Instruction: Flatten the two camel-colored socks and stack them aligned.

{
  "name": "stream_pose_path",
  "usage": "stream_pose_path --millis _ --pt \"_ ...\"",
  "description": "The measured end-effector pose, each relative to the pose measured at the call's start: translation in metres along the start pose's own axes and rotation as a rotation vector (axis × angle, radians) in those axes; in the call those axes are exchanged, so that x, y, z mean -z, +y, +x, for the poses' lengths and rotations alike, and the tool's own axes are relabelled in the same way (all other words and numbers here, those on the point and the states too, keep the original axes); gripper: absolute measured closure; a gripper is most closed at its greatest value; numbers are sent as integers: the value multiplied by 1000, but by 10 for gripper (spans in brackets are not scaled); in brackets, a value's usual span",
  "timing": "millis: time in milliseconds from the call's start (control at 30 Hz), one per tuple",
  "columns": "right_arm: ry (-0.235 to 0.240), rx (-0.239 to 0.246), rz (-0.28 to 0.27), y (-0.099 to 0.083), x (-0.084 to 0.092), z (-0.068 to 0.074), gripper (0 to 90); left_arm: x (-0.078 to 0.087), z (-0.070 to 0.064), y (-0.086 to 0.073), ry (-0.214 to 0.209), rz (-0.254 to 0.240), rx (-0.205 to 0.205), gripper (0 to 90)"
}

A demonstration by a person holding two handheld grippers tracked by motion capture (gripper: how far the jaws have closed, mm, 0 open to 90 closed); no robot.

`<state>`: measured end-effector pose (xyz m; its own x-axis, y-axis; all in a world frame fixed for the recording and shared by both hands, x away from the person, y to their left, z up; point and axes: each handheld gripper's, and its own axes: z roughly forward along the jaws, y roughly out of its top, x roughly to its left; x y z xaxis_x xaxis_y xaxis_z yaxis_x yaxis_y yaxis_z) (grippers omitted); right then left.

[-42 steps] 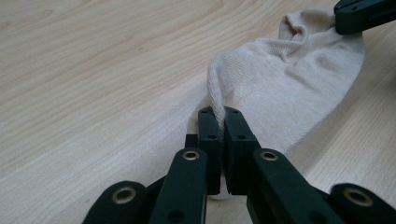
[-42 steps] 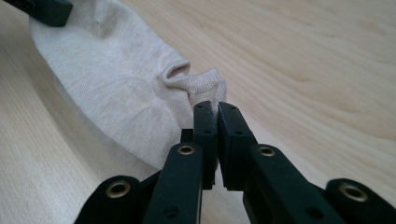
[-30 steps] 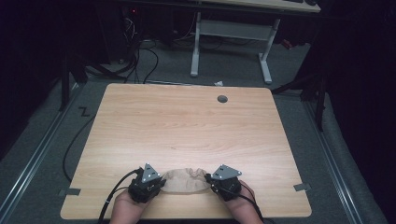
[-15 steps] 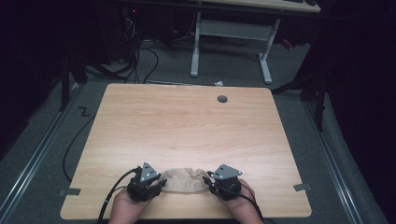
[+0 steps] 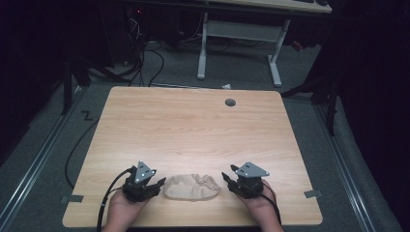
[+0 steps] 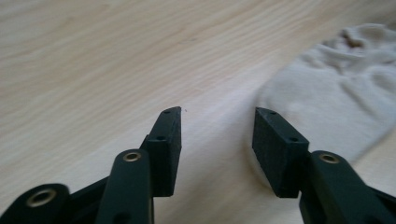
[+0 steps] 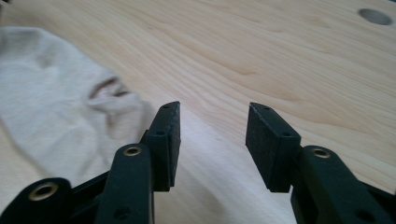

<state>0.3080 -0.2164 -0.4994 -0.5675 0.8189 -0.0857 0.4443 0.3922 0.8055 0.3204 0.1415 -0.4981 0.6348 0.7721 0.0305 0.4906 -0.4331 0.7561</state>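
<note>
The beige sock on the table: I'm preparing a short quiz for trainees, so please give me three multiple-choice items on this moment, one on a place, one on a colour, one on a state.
1. Where does the beige sock lie on the wooden table?
A. by the far edge
B. near the front edge, between the two grippers
C. over the round hole

2. What colour are the jaws of both grippers?
A. black
B. white
C. red

3. How does the left gripper stand?
A. shut on the sock
B. shut on nothing
C. open, nothing between its jaws

Answers:
B, the high view shows it between the left gripper and the right gripper.
A, both gripper views show black jaws.
C, bare wood shows between its jaws.
</note>
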Motion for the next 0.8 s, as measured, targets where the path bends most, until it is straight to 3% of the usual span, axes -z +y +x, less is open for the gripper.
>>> stream_pose_path --millis 200,267,433,600,800 --pt "-59 -68 14 -9 -1 -25 496 0 41 -4 69 -1 68 460" --pt "-87 -79 18 -13 0 -35 478 3 61 -8 105 2 100 448" --pt "-132 -150 22 -25 2 -62 405 11 92 -20 152 24 162 424" --pt "-163 -220 25 -36 4 -76 398 20 105 -25 174 -9 200 414" --pt "-164 -197 31 -37 2 -74 405 17 104 -25 179 5 194 411"
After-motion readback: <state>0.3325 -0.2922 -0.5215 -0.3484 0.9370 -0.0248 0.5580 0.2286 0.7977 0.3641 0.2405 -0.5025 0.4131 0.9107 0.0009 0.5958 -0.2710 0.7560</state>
